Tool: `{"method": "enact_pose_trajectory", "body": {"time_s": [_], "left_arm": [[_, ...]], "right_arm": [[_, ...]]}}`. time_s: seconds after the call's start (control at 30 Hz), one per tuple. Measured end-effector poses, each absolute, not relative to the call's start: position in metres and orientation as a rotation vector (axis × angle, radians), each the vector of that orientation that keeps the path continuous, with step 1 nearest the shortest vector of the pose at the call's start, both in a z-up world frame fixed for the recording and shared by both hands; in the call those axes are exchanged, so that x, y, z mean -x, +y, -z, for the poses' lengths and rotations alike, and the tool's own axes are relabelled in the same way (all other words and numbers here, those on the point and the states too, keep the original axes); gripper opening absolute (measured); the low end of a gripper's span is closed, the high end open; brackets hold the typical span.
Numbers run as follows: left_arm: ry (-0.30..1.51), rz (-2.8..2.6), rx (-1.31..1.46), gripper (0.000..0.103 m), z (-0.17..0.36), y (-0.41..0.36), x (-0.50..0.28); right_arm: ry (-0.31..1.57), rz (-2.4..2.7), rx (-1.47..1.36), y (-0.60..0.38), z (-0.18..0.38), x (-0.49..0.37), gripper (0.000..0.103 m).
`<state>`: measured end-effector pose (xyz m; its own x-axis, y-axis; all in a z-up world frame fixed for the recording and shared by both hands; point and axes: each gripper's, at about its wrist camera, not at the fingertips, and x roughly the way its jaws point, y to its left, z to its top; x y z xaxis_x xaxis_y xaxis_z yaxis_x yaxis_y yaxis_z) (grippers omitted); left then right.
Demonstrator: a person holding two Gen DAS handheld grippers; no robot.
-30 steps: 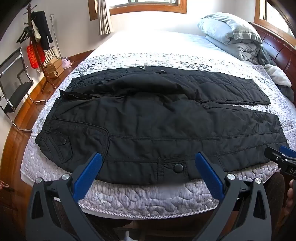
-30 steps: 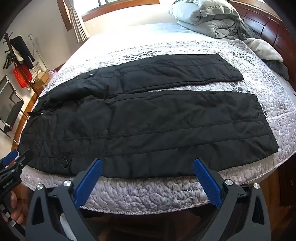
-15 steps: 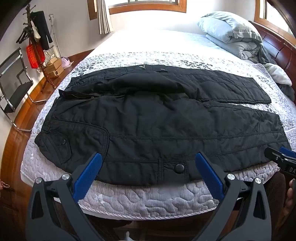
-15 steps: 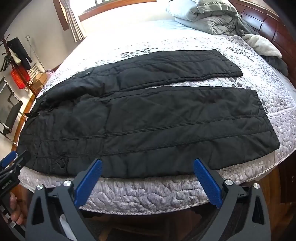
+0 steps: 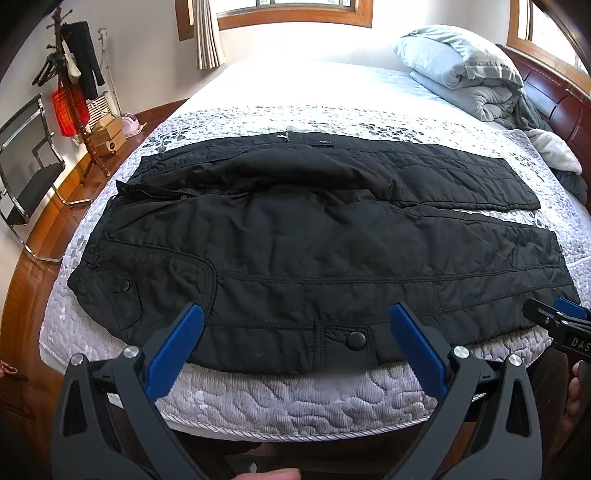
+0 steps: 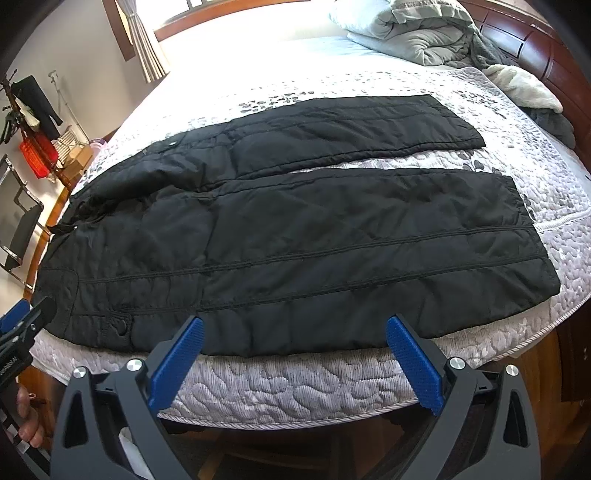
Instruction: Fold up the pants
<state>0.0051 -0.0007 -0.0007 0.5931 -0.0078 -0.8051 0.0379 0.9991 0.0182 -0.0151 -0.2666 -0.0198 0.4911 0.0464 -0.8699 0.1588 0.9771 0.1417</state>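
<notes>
Black quilted pants [image 5: 314, 254], being kept spread flat on the bed [image 5: 295, 398] for folding: left gripper [image 5: 295, 332] and right gripper [image 6: 293, 339] being held over the near edge, jaws spread, nothing pinched.

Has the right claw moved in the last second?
Yes. In its own view the right claw has risen and tipped down: the pants and the bed's near edge sit lower, against the folded duvet.
</notes>
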Motion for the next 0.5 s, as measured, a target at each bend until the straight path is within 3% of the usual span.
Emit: {"method": "enact_pose_trajectory", "body": {"time_s": [0.5], "left_arm": [[0.942,0.025,-0.028,0.100,0.0012,-0.0006,-0.0087]], "right_arm": [[1.071,0.068,-0.216,-0.2668,0.0232,0.0124,0.099]]}}
